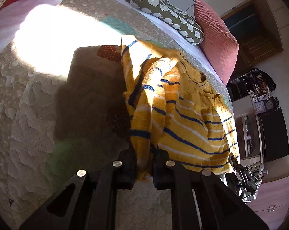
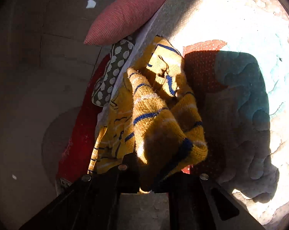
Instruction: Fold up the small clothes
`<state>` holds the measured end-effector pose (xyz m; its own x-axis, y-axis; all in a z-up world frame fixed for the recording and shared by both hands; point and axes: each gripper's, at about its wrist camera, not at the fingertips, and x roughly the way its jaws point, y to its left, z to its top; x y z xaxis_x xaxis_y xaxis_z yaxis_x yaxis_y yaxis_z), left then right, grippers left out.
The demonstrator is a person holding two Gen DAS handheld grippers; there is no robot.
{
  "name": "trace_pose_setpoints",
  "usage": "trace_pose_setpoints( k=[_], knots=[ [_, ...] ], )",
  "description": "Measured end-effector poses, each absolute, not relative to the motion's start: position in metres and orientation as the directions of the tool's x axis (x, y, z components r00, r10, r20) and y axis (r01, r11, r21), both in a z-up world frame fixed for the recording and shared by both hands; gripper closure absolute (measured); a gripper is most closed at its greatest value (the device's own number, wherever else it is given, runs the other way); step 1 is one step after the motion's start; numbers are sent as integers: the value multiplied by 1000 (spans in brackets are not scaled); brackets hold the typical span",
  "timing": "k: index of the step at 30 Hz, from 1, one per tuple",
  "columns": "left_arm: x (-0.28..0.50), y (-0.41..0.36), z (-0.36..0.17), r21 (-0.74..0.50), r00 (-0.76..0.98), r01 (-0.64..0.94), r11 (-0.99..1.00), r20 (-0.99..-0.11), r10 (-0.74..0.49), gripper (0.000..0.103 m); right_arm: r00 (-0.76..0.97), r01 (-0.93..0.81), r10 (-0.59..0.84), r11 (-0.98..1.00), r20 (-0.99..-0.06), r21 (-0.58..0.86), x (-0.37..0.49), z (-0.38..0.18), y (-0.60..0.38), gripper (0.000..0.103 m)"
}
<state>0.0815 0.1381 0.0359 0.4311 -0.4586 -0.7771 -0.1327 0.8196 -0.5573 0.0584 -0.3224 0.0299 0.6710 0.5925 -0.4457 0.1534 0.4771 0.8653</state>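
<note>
A small yellow sweater [image 1: 175, 118] with blue and white stripes is lying crumpled on a quilted bedspread [image 1: 39, 115], close to the edge of the bed. The left gripper [image 1: 144, 169] is pinching a fold of the sweater's knit between its two black fingers [image 1: 127, 172], which are sitting narrow with cloth filling the gap. The right gripper [image 2: 146, 174] is gripping another part of the same sweater [image 2: 159, 126], a thick bunch of striped knit that is draping over and between its fingers, hiding most of them. Strong sunlight is falling across the bedspread, and dark shadows are lying on it beside the garment. Past the sweater, a pink cushion [image 1: 215, 40] and an olive patterned pillow [image 1: 163, 9] are resting together at the far side of the bed.
</note>
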Motion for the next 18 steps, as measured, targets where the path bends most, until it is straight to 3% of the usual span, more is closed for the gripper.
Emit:
trace_pose_setpoints(
  k=[12,18],
  knots=[
    [-11,144,42,-577,414,-144,804,-773,-480,90,634,136,646,447,-425,884,-38,28,-324,95],
    [-43,146,41,-509,421,-156,847,-810,-409,88,612,139,620,526,-491,839,-80,20,-320,93]
  ],
)
